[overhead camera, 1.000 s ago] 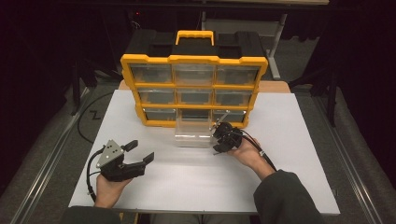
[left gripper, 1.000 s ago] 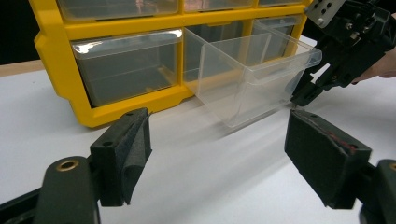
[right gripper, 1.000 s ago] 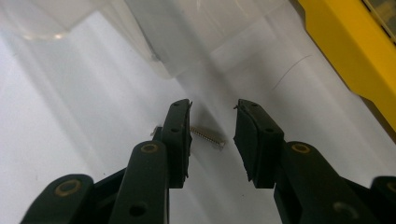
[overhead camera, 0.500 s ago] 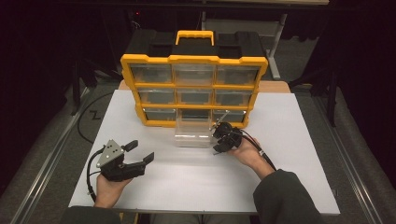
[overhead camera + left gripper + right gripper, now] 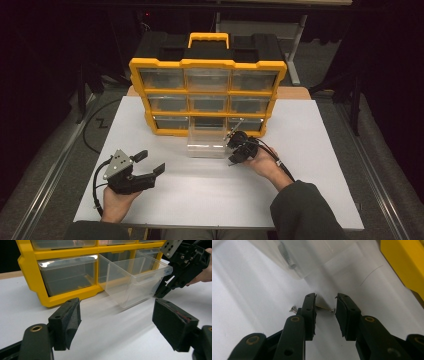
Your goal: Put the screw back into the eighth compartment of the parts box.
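Right hand-held gripper (image 5: 325, 306) low over the desk (image 5: 310, 165), jaws narrowed and just been closing, a small screw (image 5: 325, 308) lying crosswise between the pads, not yet pinched. A second screw (image 5: 292, 309) sits just outside the left jaw, touching or nearly so; cannot tell which.

Step in hand, as I judge it: pick up the screw for the drawer. To do it well: keep the tips flat on the desk, centre the shank between the pads, close slowly so the screw does not roll or flick out, and keep the outer jaw from nudging the second screw.

Left hand-held gripper (image 5: 148, 165) idle on the near left, jaws wide, nothing in them.

Beyond: clear drawer (image 5: 206, 142) pulled out onto the desk, just beside the right gripper. Behind it, the yellow organizer (image 5: 207, 64).
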The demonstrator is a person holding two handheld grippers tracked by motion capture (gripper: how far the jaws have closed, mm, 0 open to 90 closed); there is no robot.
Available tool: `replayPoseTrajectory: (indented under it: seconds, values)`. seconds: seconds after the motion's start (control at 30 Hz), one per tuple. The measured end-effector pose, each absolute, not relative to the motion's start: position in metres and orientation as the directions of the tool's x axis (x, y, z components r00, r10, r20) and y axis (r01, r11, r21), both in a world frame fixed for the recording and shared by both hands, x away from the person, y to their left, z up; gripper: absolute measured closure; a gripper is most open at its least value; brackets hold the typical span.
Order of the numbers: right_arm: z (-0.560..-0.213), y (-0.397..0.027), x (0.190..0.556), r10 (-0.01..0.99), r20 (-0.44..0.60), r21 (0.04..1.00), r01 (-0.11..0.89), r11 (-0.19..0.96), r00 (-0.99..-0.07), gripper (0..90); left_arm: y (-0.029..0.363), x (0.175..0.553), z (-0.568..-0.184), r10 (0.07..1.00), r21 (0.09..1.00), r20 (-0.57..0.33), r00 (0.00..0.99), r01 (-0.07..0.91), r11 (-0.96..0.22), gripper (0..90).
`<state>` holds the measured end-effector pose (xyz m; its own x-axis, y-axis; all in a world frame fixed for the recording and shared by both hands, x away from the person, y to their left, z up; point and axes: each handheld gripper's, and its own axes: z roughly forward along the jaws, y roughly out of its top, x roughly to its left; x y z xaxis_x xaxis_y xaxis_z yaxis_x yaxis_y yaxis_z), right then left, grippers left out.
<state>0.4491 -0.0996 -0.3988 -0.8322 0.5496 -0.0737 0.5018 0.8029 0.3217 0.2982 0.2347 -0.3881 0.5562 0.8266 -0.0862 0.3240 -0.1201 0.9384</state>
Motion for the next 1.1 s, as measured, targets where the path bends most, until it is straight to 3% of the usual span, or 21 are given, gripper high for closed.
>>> replayPoseTrajectory:
  seconds: [0.47, 1.1]
  values:
    - [-0.3977, -0.0971, 0.4502, 0.518, -0.096, 0.309, 0.470, 0.827, -0.850, 67.2, 0.2345, 0.2981, -0.3881, 0.827, 0.939, -0.083, 0.555, 0.323, -0.122, 23.3]
    - [-0.3986, -0.0994, 0.4519, 0.532, -0.036, 0.296, 0.500, 0.814, -0.846, 84.8, 0.2351, 0.2975, -0.3877, 0.827, 0.940, -0.085, 0.556, 0.320, -0.118, 23.4]
